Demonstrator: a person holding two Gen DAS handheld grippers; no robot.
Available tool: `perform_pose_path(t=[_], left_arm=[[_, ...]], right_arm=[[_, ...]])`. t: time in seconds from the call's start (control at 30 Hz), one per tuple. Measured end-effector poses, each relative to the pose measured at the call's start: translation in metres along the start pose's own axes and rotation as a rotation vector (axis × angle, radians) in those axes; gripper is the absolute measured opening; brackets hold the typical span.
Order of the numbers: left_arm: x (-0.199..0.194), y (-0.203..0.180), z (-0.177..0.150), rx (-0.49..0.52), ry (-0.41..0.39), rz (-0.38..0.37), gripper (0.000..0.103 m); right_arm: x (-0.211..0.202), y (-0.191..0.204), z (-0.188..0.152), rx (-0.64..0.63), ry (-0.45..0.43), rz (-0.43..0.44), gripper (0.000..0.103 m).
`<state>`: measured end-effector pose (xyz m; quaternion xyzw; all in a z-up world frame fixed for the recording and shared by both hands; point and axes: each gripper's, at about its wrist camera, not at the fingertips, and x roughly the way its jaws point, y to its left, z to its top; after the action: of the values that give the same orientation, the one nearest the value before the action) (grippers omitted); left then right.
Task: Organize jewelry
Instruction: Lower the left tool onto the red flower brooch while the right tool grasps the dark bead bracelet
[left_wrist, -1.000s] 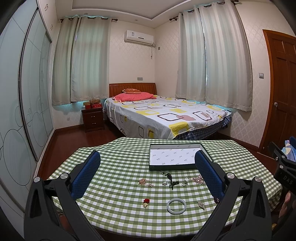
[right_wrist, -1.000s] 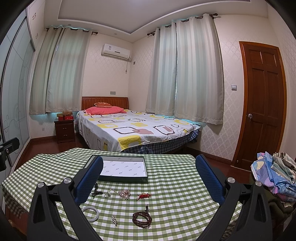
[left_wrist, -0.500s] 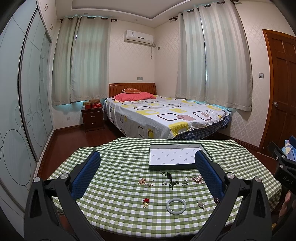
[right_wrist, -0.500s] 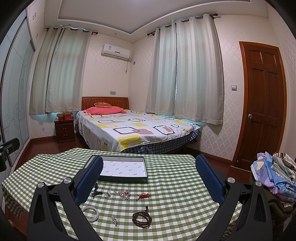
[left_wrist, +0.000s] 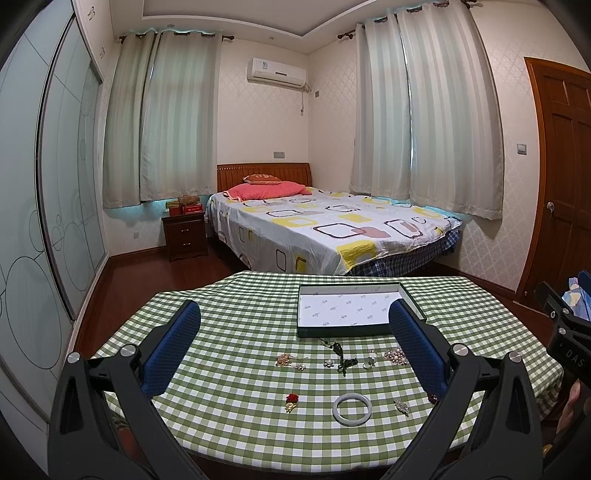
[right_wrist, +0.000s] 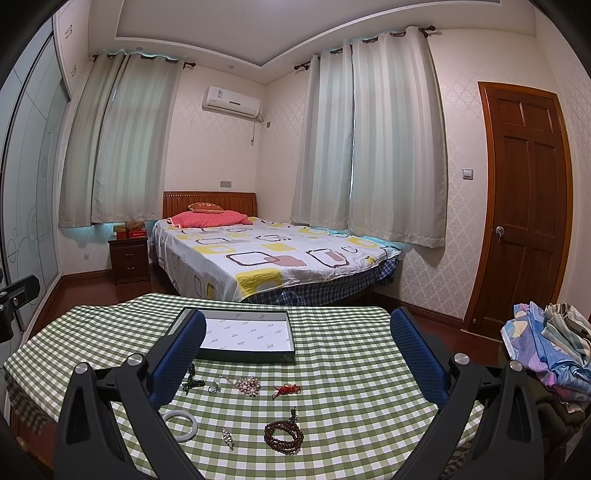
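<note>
Jewelry lies loose on a green checked tablecloth (left_wrist: 236, 332). A dark tray with a white liner (left_wrist: 351, 308) (right_wrist: 243, 334) stands at the far side, empty. In front of it lie a pale jade bangle (left_wrist: 352, 408) (right_wrist: 181, 424), a red flower brooch (left_wrist: 291, 400), a gold piece (left_wrist: 290, 361), a dark green pendant (left_wrist: 341, 356), a pearl cluster brooch (left_wrist: 395, 356) (right_wrist: 248, 385), a red tassel (right_wrist: 286, 389), a brown bead bracelet (right_wrist: 283, 435) and a silver pin (right_wrist: 228, 437). My left gripper (left_wrist: 295, 332) and right gripper (right_wrist: 297, 339) are open and empty above the table's near side.
A bed (left_wrist: 325, 225) and a nightstand (left_wrist: 184, 236) stand beyond the table. A wooden door (right_wrist: 524, 206) is at the right, with a pile of clothes (right_wrist: 546, 343) beside the table. A glass wardrobe (left_wrist: 44, 221) lines the left wall.
</note>
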<state>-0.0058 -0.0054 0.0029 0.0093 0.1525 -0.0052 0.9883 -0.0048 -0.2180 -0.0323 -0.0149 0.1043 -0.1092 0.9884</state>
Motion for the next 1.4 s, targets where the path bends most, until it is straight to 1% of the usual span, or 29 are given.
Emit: perform_pose_path(t=[0.33,0.4,0.53,0.63,0.73,0.87,0.93,1.0,1.07,1.1,1.13,1.23,1.4], left_arm=[[0.008,0.001,-0.004,-0.003,0.025,-0.002,0.099],[0.015,0.002,-0.002,-0.005,0.036,-0.006,0.099],[0.031,0.002,-0.007,0.002,0.060,-0.008,0.099],[0.052,0.000,-0.019,0.015,0.103,-0.008,0.099],[0.087,-0.002,-0.044,0.019,0.191,-0.013,0.099],[0.131,0.000,-0.078,0.013,0.304,-0.024,0.099],[0.156,0.001,-0.099,0.013,0.368,-0.016,0.099],[0.174,0.006,-0.115,0.012,0.408,-0.009,0.098],[0.187,0.006,-0.128,0.013,0.434,-0.005,0.092],[0.193,0.007,-0.134,0.016,0.442,0.000,0.087],[0.199,0.008,-0.139,0.019,0.452,0.004,0.084],[0.215,0.016,-0.158,-0.017,0.492,-0.013,0.084],[0.228,0.017,-0.168,-0.030,0.524,-0.005,0.084]], right_arm=[[0.009,-0.001,-0.002,-0.001,0.016,0.009,0.097],[0.013,-0.001,-0.005,-0.001,0.023,0.011,0.097],[0.027,-0.001,-0.015,-0.001,0.043,0.013,0.097],[0.044,-0.002,-0.030,0.013,0.074,0.026,0.097],[0.064,-0.001,-0.051,0.016,0.112,0.031,0.097],[0.092,0.004,-0.084,-0.025,0.165,0.026,0.097],[0.107,0.007,-0.101,-0.047,0.209,0.032,0.097],[0.122,0.008,-0.119,-0.052,0.264,0.046,0.097],[0.133,0.008,-0.132,-0.042,0.306,0.055,0.097],[0.137,0.007,-0.139,-0.036,0.323,0.059,0.097],[0.143,0.006,-0.147,-0.029,0.341,0.063,0.096],[0.153,0.006,-0.160,-0.024,0.389,0.082,0.096],[0.167,0.008,-0.174,-0.042,0.421,0.086,0.095]])
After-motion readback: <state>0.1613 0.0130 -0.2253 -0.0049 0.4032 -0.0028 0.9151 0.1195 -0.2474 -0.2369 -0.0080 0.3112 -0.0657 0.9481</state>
